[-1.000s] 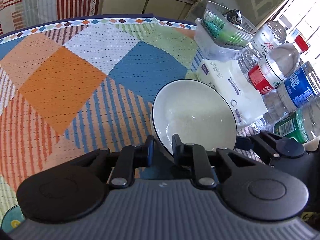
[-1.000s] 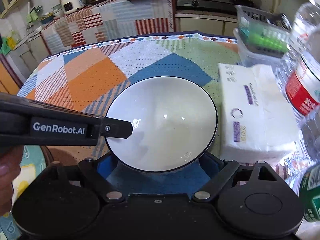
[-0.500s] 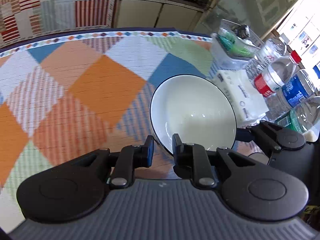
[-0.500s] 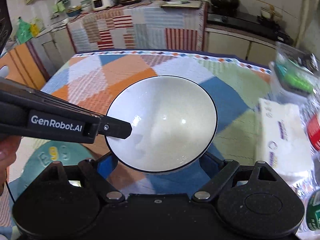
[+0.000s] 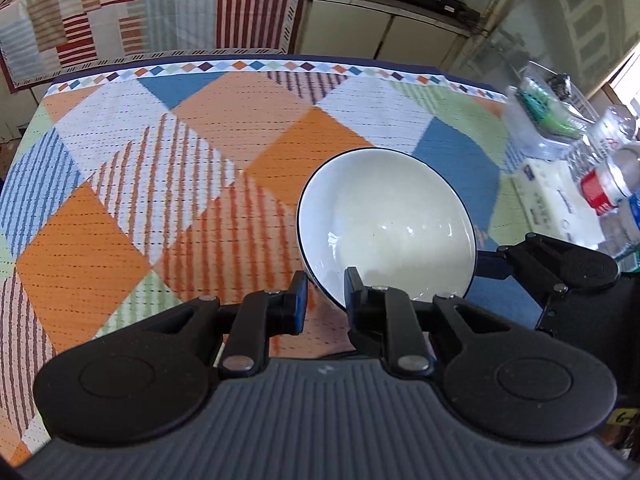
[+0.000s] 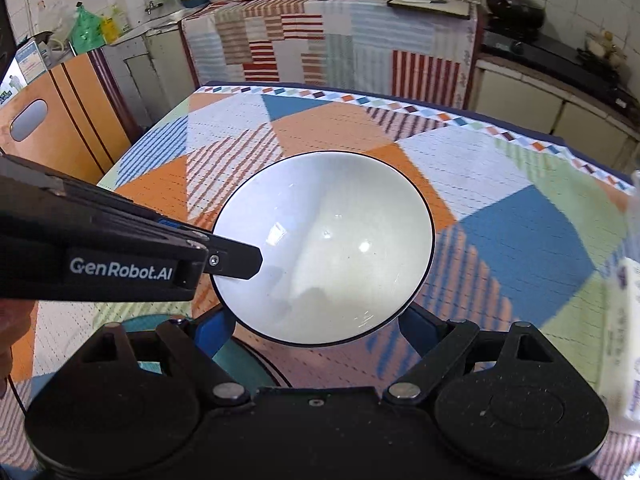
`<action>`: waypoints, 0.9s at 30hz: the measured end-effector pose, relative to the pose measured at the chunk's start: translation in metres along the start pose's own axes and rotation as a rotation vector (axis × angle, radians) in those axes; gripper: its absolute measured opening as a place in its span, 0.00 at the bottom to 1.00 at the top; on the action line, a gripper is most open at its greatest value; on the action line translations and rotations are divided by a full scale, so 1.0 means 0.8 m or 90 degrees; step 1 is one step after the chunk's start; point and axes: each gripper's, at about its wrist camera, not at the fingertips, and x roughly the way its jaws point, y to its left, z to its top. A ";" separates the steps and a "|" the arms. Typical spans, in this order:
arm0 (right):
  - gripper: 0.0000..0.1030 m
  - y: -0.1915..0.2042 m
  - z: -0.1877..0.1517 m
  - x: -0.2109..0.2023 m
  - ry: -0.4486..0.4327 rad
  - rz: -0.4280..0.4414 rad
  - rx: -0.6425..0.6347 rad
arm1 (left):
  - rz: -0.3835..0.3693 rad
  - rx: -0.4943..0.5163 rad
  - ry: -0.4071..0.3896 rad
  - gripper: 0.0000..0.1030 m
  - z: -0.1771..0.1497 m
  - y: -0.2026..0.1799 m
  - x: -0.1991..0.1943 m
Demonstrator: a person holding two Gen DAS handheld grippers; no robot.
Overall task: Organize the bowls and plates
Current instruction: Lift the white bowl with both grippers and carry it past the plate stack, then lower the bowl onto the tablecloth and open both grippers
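Note:
A white bowl (image 5: 386, 224) with a thin dark rim is held in the air above the patchwork tablecloth (image 5: 160, 184). My left gripper (image 5: 326, 300) is shut on the bowl's near-left rim, one finger inside and one outside. In the right wrist view the bowl (image 6: 324, 260) sits between the wide-spread blue-padded fingers of my right gripper (image 6: 316, 330), which cradle its sides from below. The left gripper's finger (image 6: 234, 260) reaches over the rim from the left.
A teal plate (image 6: 240, 360) lies on the table under the bowl, mostly hidden. A tissue pack (image 5: 560, 204), water bottles (image 5: 608, 188) and a clear basket (image 5: 548, 124) crowd the table's right side. A cloth-covered counter (image 6: 328, 40) stands beyond the far edge.
Both grippers have carried the bowl to the left, away from the tissue pack and bottles, toward the orange part of the cloth. The teal plate has come into view beneath it.

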 end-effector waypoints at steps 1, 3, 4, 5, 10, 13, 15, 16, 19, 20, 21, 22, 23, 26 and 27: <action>0.89 0.000 0.001 0.004 0.003 0.002 0.003 | 0.002 0.001 0.001 0.17 0.000 0.002 0.003; 0.89 -0.001 0.002 0.012 0.010 0.005 0.005 | 0.007 0.002 0.003 0.17 -0.001 0.003 0.010; 0.89 -0.002 0.002 0.015 0.014 0.006 0.007 | 0.009 0.000 0.004 0.17 -0.001 0.004 0.013; 0.89 -0.003 0.003 0.020 0.020 0.007 0.010 | 0.010 -0.002 0.006 0.17 -0.002 0.005 0.017; 0.89 -0.008 0.002 0.037 0.042 0.014 0.020 | 0.023 -0.004 0.012 0.17 -0.006 0.003 0.027; 0.89 -0.006 0.000 0.034 0.042 0.003 0.023 | 0.026 -0.011 0.016 0.18 -0.007 0.001 0.022; 0.90 -0.008 0.000 0.028 0.043 0.012 0.031 | 0.039 0.005 0.006 0.20 -0.008 -0.005 0.012; 0.89 -0.010 -0.001 0.024 0.040 0.020 0.034 | 0.044 0.014 -0.003 0.21 -0.009 -0.007 0.005; 0.90 -0.014 -0.004 0.009 0.032 0.028 0.036 | 0.037 0.015 -0.007 0.27 -0.011 -0.010 -0.015; 0.90 -0.015 -0.006 0.003 0.029 0.027 0.039 | 0.034 0.016 -0.004 0.28 -0.011 -0.011 -0.021; 0.90 -0.014 -0.008 -0.004 0.023 0.025 0.039 | 0.033 0.018 -0.003 0.28 -0.012 -0.012 -0.028; 0.90 -0.012 -0.010 -0.012 0.016 0.024 0.036 | 0.034 0.023 -0.004 0.32 -0.012 -0.014 -0.036; 0.90 -0.010 -0.012 -0.021 0.009 0.023 0.033 | 0.031 0.023 -0.002 0.35 -0.013 -0.015 -0.045; 0.90 -0.005 -0.018 -0.051 -0.004 0.018 0.043 | 0.014 0.015 0.008 0.40 -0.019 -0.016 -0.077; 0.90 -0.004 -0.021 -0.059 0.002 0.021 0.054 | 0.012 0.023 0.015 0.41 -0.022 -0.018 -0.088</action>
